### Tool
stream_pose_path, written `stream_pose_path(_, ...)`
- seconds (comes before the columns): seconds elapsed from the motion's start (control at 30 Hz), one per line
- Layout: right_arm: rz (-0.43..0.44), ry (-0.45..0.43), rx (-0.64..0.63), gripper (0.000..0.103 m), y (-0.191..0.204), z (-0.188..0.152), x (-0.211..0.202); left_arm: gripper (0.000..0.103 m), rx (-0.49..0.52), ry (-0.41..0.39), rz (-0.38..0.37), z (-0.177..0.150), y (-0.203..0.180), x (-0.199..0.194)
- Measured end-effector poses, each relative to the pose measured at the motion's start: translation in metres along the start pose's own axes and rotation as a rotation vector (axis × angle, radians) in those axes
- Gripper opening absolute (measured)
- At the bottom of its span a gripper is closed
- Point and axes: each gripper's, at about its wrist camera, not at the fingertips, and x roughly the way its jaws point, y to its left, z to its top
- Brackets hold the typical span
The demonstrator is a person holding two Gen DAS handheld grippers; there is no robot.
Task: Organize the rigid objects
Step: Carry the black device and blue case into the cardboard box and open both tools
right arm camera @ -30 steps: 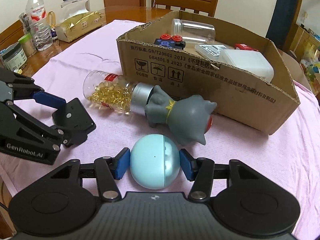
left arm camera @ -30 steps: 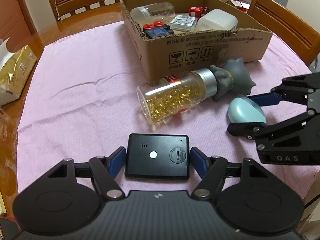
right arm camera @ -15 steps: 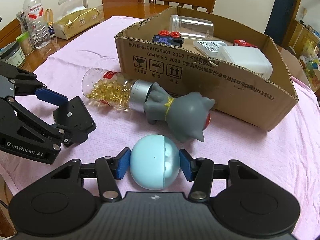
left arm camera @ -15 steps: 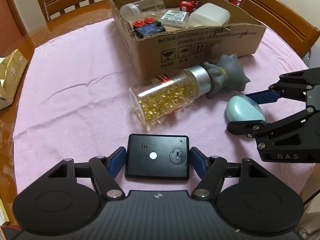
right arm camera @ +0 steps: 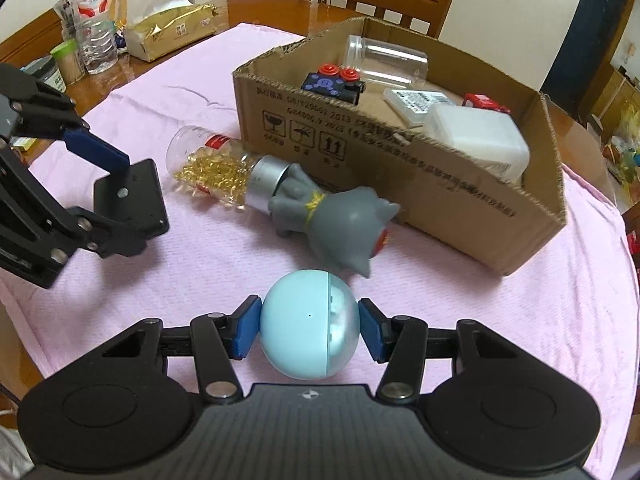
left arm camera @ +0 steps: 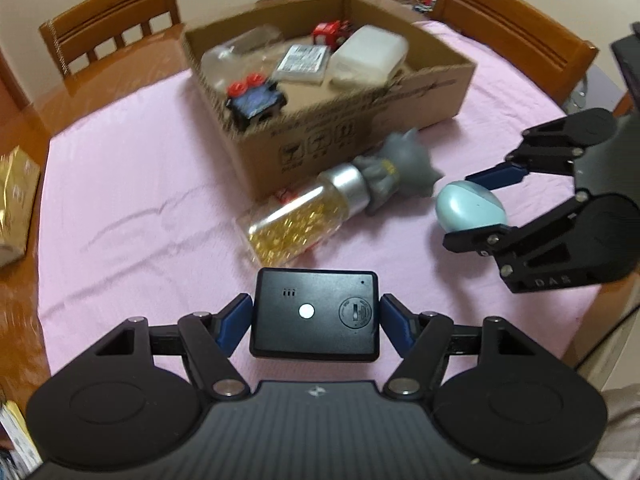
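My left gripper [left arm camera: 316, 314] is shut on a flat black box [left arm camera: 315, 314] and holds it above the pink cloth; it also shows in the right wrist view [right arm camera: 130, 196]. My right gripper [right arm camera: 309, 324] is shut on a pale blue egg-shaped case [right arm camera: 309, 324], also seen in the left wrist view [left arm camera: 470, 207]. A bottle of yellow capsules [left arm camera: 296, 220] and a grey cat figure [right arm camera: 340, 224] lie on the cloth in front of the cardboard box [left arm camera: 360, 120].
The cardboard box holds a clear jar [right arm camera: 386, 64], a blue toy with red knobs [right arm camera: 334, 82], a white container [right arm camera: 476, 136] and a small packet [right arm camera: 416, 102]. Wooden chairs [left arm camera: 108, 32] stand behind the table. Water bottles [right arm camera: 92, 20] and a gold package [right arm camera: 172, 30] sit far left.
Both grippers have lifted with their objects and moved toward the box, so the views look down into it more. The bottle and the cat figure have not moved.
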Motion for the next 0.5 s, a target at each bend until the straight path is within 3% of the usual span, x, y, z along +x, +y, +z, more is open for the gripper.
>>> stream_pose_path(0.3,0.038,-0.039,-0.001,0.058,-0.027,0.018,-0.038,0.069,0.057,-0.13,-0.032,0.06,-0.008,-0.037)
stream_pose_path(0.5,0.014,-0.09,-0.035,0.058,-0.047,0.037,-0.06,0.069,0.084,-0.213,-0.009,0.113,-0.012,-0.024)
